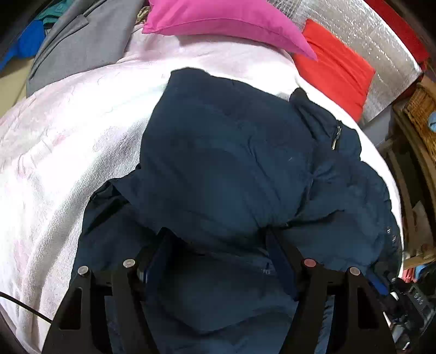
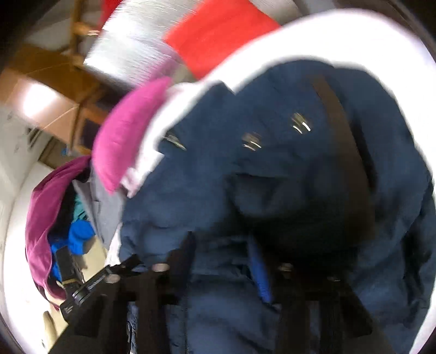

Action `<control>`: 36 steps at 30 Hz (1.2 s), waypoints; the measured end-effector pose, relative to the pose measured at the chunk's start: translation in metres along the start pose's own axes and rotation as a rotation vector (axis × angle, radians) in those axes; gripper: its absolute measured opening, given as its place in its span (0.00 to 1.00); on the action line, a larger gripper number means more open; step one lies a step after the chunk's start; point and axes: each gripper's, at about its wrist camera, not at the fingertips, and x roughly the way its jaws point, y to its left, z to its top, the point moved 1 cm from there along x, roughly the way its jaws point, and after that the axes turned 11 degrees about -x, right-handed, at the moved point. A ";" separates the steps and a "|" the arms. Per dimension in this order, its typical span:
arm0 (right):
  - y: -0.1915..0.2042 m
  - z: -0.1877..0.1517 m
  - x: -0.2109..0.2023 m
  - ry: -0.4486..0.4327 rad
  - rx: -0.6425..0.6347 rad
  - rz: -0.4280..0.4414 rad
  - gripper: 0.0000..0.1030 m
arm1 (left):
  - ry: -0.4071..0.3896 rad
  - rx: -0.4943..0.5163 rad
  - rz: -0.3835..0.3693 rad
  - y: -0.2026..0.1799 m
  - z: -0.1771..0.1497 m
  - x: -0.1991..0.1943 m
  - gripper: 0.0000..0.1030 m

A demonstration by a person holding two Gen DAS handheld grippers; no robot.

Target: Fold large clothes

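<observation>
on the bed (image 1: 68, 152), spread over its pale pink-white cover, lies the navy padded jacket (image 1: 231, 168) i'm folding — it fills the middle of the left view from about 12 o'clock down to 6, where it runs under my left tongs (image 1: 215, 245). those tongs stand fairly wide, one finger at 7 o'clock and one at 5, with a puffy fold bulging up between them; i judge they are closed on that bulk, since the cloth rises straight off the fingers, though the pads themselves are buried and i can't swear to contact.

my right tongs (image 2: 223, 253) are narrower. the right view is smeared by motion, so i cannot tell whether they pinch the fabric or merely sit in it; navy cloth and a strip of brighter blue lining lie between the fingers.

why this hold: both pairs work the near hem side, so the lower part can be lifted and carried over toward the collar.

the jacket's long axis runs from 6 toward 12 o'clock in the left view, collar and zip end (image 1: 336, 139) lying far, around 2 o'clock. the pink pillow (image 1: 218, 21) and the red pillow (image 1: 335, 70) sit beyond it, well apart — no obstacle, i think.
</observation>
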 end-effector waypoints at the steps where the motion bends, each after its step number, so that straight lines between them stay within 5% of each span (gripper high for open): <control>1: -0.002 0.000 -0.003 -0.002 0.005 0.011 0.34 | -0.004 0.002 -0.005 0.001 0.001 -0.003 0.69; 6: 0.007 0.007 -0.033 -0.108 -0.039 0.040 0.35 | -0.062 0.003 -0.062 0.008 0.008 -0.030 0.69; 9: -0.011 0.008 -0.053 -0.171 0.003 0.013 0.35 | -0.105 -0.011 -0.035 0.017 0.017 -0.036 0.69; 13: -0.056 0.007 -0.047 -0.087 0.111 -0.049 0.33 | -0.084 -0.043 0.045 0.040 0.030 -0.022 0.69; 15: -0.068 0.005 -0.043 -0.054 0.142 -0.009 0.32 | -0.031 -0.083 0.015 0.051 0.033 -0.012 0.69; 23: -0.072 0.011 -0.080 -0.158 0.140 -0.006 0.34 | -0.084 -0.090 -0.018 0.053 0.038 -0.032 0.69; 30: -0.070 0.015 -0.054 -0.063 0.133 -0.042 0.34 | -0.021 -0.128 0.017 0.066 0.043 -0.013 0.71; 36: -0.062 0.018 -0.074 -0.144 0.102 -0.079 0.34 | -0.068 -0.121 0.011 0.068 0.045 -0.031 0.71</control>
